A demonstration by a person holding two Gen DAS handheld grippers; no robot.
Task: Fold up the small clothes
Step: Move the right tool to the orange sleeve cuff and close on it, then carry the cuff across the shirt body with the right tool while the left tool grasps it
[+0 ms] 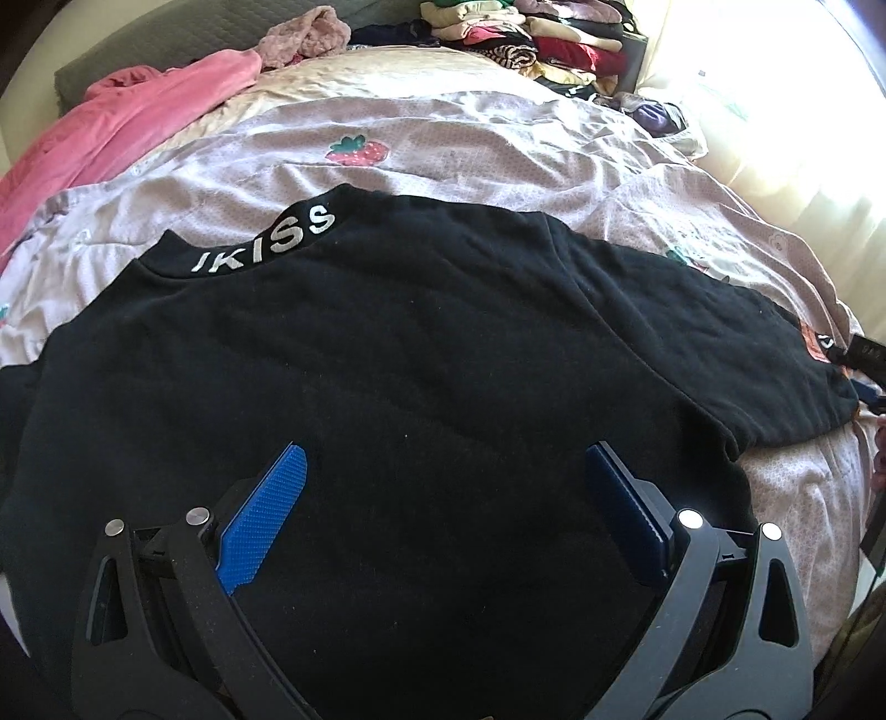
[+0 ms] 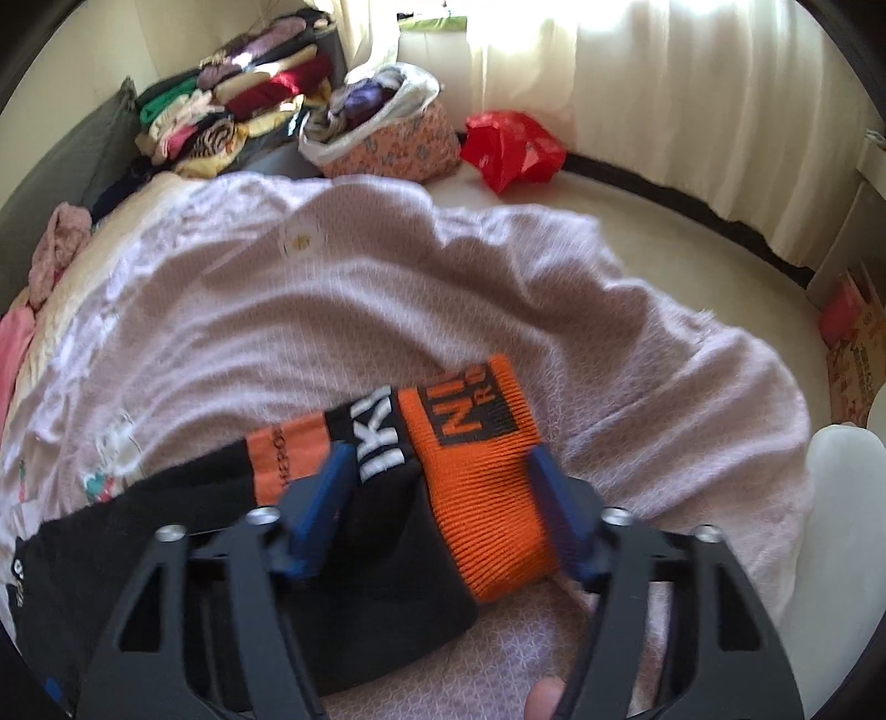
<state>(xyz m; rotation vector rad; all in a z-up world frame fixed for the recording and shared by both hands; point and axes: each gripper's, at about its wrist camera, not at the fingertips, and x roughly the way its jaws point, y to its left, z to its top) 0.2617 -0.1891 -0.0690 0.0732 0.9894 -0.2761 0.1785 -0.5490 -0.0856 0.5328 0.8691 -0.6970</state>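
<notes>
Sweater [image 1: 387, 343], black, lies spread flat on the pink strawberry bedspread [image 1: 470, 149], back side up, "IKISS" collar [image 1: 266, 241] at the far edge. One sleeve runs out to the right, ending in the orange ribbed cuff [image 2: 487, 482].

My left gripper [image 1: 443, 498] hovers over the near part of the body, jaws spread wide, nothing between the blue pads [image 1: 260, 526]. Can't tell whether they touch the cloth.

My right gripper [image 2: 437, 498] is out at the sleeve end, jaws also wide apart, straddling the cuff and the black band with white lettering beside it. No pinch yet; pads sit either side of the fabric.

My read: first fold, sleeve coming in over the body.

Risks from here:
- Cuff is thick rib knit. Closing on too shallow a bite could let it slip out mid-swing.
- Closing too deep could catch the bedspread underneath and drag it along, wrinkling the work surface.
- Left isn't pinning anything. If right pulls the sleeve across, the whole sweater may slide instead of hinging at the shoulder.
- Right view is slightly blurred, so exact pad-to-cuff contact is uncertain.

Stacked folded clothes [image 1: 531, 44] sit at the far end, well clear.
</notes>
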